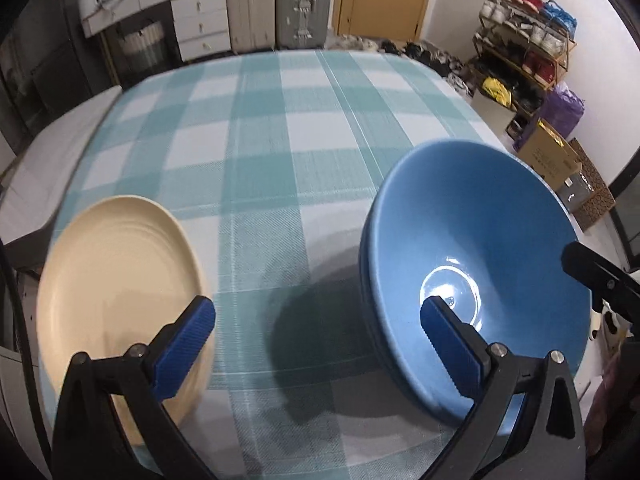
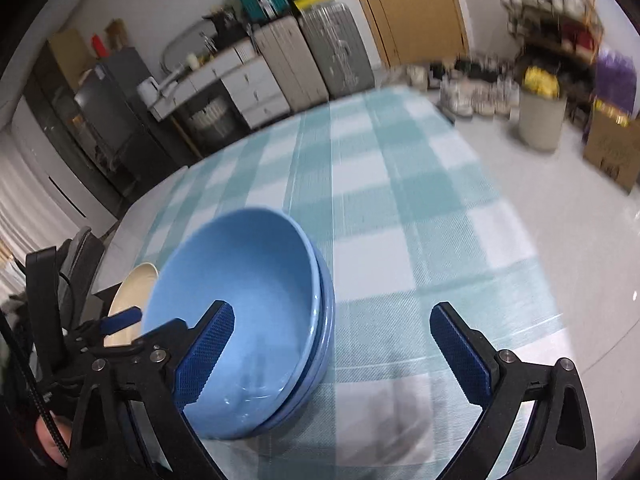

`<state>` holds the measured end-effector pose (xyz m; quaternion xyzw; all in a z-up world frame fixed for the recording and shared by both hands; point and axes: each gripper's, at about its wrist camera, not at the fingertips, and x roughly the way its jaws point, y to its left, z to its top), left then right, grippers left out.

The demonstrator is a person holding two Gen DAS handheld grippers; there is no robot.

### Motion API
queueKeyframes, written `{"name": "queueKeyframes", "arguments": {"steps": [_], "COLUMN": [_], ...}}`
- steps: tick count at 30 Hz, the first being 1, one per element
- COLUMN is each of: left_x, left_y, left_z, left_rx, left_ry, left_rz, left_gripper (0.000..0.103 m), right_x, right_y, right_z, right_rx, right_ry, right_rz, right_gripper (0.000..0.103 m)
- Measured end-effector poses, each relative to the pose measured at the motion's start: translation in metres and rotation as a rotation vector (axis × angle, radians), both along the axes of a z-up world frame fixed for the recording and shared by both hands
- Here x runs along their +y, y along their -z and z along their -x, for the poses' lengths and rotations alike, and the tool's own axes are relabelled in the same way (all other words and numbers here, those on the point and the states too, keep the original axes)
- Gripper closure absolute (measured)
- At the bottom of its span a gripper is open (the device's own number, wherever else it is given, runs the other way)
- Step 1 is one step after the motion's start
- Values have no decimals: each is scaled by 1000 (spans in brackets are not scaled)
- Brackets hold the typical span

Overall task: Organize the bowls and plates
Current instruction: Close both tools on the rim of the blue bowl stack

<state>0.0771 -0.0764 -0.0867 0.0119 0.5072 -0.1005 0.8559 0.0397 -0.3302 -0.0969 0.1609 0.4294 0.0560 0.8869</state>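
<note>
A blue bowl (image 1: 476, 264) sits nested in another blue bowl on the checked tablecloth (image 1: 288, 152); the stack also shows in the right wrist view (image 2: 248, 312). A cream plate (image 1: 116, 280) lies to its left, and its edge shows in the right wrist view (image 2: 130, 300). My left gripper (image 1: 318, 344) is open above the cloth between plate and bowls, one finger over each. My right gripper (image 2: 332, 352) is open and empty, its left finger over the bowl's near rim. Part of it shows at the right of the left wrist view (image 1: 600, 276).
Two suitcases (image 1: 280, 4) and a white drawer unit (image 1: 200, 20) stand beyond the table's far edge. A shoe rack (image 1: 524, 40) and cardboard boxes (image 1: 548, 152) stand on the floor at the right. A pale bin (image 2: 542, 120) stands on the floor.
</note>
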Motion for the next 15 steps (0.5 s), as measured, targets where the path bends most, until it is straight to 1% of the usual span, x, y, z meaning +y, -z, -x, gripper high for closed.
{"name": "queueKeyframes", "arguments": {"steps": [1, 2, 3, 4, 5, 6, 7, 8, 10, 11, 12, 13, 14, 15], "left_x": [-2, -3, -5, -7, -8, -11, -13, -14, -16, -15, -15, -13, -13, -13], "left_y": [2, 4, 7, 9, 9, 8, 6, 6, 6, 7, 10, 11, 12, 13], "left_z": [-2, -3, -5, -8, -9, -9, -9, -10, -13, -16, -20, -23, -26, -28], "left_rx": [13, 28, 48, 61, 64, 50, 38, 33, 32, 41, 71, 103, 128, 138], "left_ry": [7, 15, 29, 41, 48, 53, 63, 72, 89, 94, 113, 124, 128, 131], "left_rz": [3, 9, 13, 16, 12, -1, -15, -16, -16, -15, 20, 61, 84, 90], "left_gripper": [0, 0, 1, 2, 2, 4, 4, 6, 13, 26, 39, 46, 57, 63], "right_x": [-1, -1, -2, -3, -4, -5, -5, -6, -4, -1, 1, 3, 4, 5], "right_y": [6, 9, 12, 17, 20, 24, 28, 31, 31, 30, 28, 28, 27, 28], "right_z": [-5, -9, -12, -17, -20, -23, -25, -28, -30, -31, -32, -33, -32, -34], "right_rx": [19, 33, 46, 66, 84, 111, 136, 160, 169, 170, 171, 173, 179, 188], "right_ry": [-10, -16, -19, -23, -24, -26, -30, -38, -59, -73, -83, -90, -101, -108], "right_rz": [-27, -41, -53, -75, -89, -99, -103, -106, -107, -86, -68, -65, -69, -79], "right_gripper": [4, 9, 20, 27, 38, 51, 57, 59, 60, 62, 66, 67, 72, 74]}}
